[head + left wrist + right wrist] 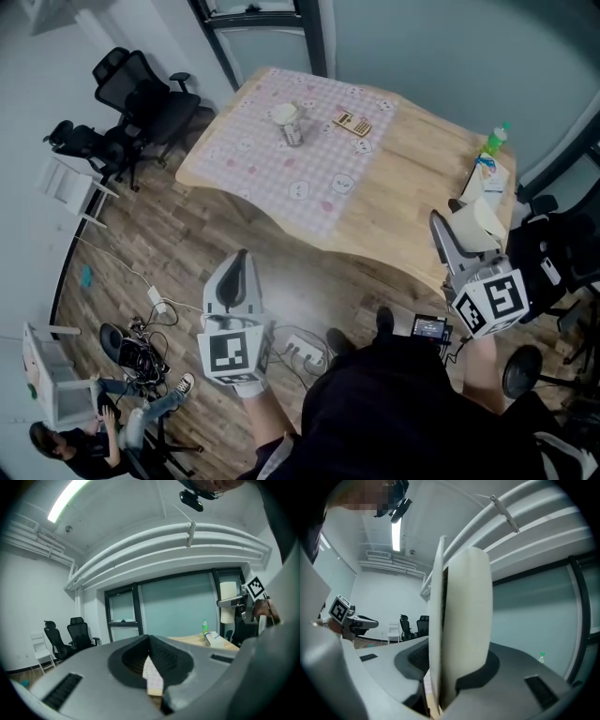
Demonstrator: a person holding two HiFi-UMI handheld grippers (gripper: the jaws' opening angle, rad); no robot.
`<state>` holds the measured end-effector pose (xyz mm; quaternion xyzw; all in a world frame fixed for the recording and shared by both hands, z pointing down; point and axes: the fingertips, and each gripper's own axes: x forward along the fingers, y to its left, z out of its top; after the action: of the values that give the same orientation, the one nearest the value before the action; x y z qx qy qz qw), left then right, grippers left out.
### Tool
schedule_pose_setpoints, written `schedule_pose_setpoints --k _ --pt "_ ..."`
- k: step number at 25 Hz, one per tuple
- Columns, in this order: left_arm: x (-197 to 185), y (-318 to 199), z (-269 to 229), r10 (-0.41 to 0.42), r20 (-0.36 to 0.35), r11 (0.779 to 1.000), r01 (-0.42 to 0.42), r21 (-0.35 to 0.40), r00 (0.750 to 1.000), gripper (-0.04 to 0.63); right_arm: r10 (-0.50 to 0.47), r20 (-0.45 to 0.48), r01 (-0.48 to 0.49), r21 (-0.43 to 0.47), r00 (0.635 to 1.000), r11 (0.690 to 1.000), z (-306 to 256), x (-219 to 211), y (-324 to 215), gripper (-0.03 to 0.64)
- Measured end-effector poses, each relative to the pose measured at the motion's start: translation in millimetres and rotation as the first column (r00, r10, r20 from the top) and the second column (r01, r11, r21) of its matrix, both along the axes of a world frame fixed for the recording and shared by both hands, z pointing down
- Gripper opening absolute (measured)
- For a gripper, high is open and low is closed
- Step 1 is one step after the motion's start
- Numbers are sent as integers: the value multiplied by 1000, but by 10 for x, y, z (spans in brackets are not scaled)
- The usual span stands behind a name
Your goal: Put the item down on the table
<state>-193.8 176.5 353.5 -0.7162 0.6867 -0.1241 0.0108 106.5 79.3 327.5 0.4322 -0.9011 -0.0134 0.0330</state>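
within right gripper, pale item

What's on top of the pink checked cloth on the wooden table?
On the pink checked cloth: a small pale-topped container and a flat brown patterned card. Anything beneath the cloth is covered, and the container's contents can't be made out.

One desk carries one pink checked cloth, one jar, one small card, one green bottle and one carton. There are two claws, the left claw and the right claw, and one white item. On the floor are two black office chairs and one seated person.
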Motion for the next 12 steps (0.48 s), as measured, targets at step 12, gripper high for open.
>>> schedule_pose_setpoints --k 12 --pt "-235 252 248 -15 -139 997 25 70 990 -2 -11 -88 9 -20 996 1000 45 -275 314 153"
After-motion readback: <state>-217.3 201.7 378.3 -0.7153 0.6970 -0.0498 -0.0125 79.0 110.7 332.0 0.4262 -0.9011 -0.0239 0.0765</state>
